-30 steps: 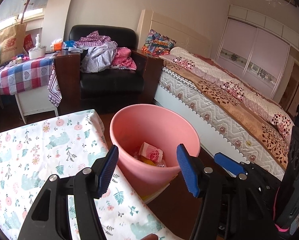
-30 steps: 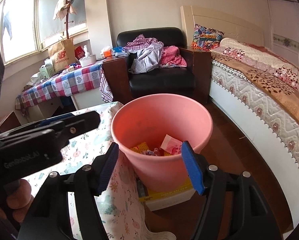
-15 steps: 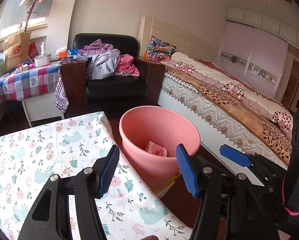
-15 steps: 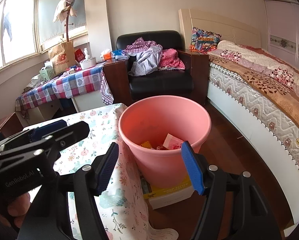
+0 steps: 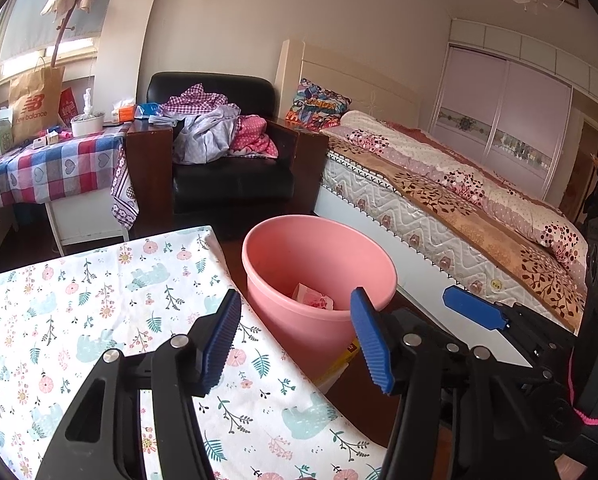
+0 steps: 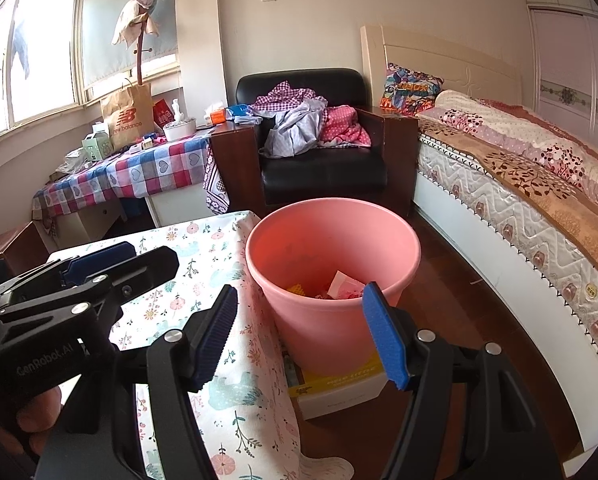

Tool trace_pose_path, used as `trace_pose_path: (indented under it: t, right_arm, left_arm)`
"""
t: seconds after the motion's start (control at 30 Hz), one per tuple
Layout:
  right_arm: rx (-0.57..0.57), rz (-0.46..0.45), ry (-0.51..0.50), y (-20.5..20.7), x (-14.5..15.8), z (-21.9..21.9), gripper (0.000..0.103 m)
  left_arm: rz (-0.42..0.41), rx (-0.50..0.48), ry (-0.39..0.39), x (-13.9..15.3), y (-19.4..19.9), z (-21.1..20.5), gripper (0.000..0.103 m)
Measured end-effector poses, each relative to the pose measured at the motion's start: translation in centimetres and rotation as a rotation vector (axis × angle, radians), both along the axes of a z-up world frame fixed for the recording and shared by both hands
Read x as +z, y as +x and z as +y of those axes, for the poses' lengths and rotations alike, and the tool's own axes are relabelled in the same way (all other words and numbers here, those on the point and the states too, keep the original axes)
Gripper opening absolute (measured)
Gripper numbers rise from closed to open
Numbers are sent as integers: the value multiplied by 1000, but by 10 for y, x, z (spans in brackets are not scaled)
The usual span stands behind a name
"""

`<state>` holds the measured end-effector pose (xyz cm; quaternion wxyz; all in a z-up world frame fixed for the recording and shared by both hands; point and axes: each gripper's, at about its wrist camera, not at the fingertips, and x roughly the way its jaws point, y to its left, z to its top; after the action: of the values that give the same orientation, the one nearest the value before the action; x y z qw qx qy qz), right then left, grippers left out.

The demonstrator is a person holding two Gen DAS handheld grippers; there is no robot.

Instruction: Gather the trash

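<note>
The left gripper is hovering with its blue-padded fingers spread apart and nothing between them. Just ahead of its fingertips, and slightly toward the right finger, a round pink plastic bin is standing on the dark wooden floor, touching the edge of a table covered in a white floral cloth that is lying beneath the left finger. Crumpled pink-and-white wrappers are lying inside the bin.

The right gripper is likewise holding its fingers wide and empty, with the same bin sitting directly ahead between the two fingertips and resting on a white-and-yellow flat cardboard box. Beyond the bin, a black leather armchair piled with clothes is standing beside a quilted bed.
</note>
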<state>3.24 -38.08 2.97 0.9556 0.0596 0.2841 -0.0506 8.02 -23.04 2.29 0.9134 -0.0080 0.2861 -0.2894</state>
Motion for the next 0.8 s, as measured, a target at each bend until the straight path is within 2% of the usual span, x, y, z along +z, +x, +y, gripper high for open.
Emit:
trace_pose_path:
  t: [0.8]
  right_arm:
    - [1,1,-4,0,1,4,65]
  left_arm:
    - [-4,0,-2,3,-1,2,55]
